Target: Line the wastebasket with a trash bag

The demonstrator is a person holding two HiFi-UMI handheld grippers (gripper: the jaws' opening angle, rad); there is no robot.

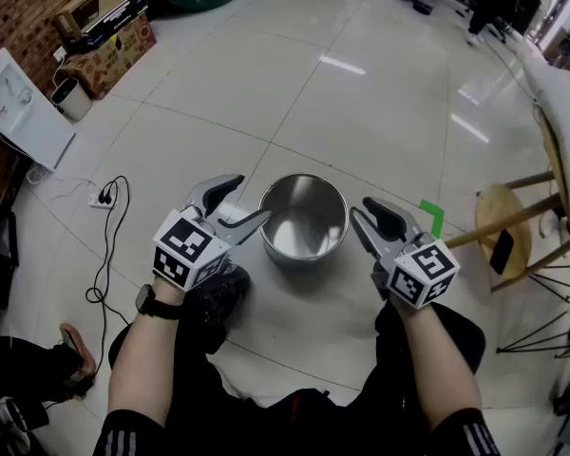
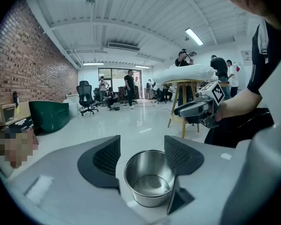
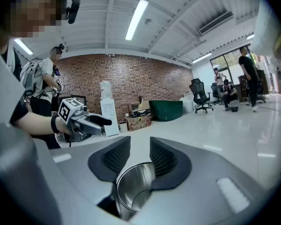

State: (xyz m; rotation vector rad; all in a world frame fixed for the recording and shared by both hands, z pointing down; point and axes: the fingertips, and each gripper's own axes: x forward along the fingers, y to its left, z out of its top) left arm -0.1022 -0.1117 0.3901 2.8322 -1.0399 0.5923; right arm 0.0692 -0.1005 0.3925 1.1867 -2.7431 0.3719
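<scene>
A shiny steel wastebasket (image 1: 304,218) stands upright and unlined on the tiled floor between my two grippers. My left gripper (image 1: 254,198) hovers by its left rim, jaws wide open with nothing in them. In the left gripper view the wastebasket (image 2: 149,182) sits just beyond the open left gripper (image 2: 141,149). My right gripper (image 1: 361,207) is level with the right rim, jaws partly apart and empty. The right gripper view shows the wastebasket (image 3: 131,191) below the right gripper (image 3: 139,149). A dark crumpled mass (image 1: 216,297), possibly the bag, lies under my left wrist.
A wooden stool (image 1: 503,218) stands to the right, and a strip of green tape (image 1: 431,217) marks the floor beside the wastebasket. A power strip with a black cable (image 1: 104,198) lies to the left. Boxes (image 1: 104,27) line the brick wall. People stand in the background (image 2: 129,86).
</scene>
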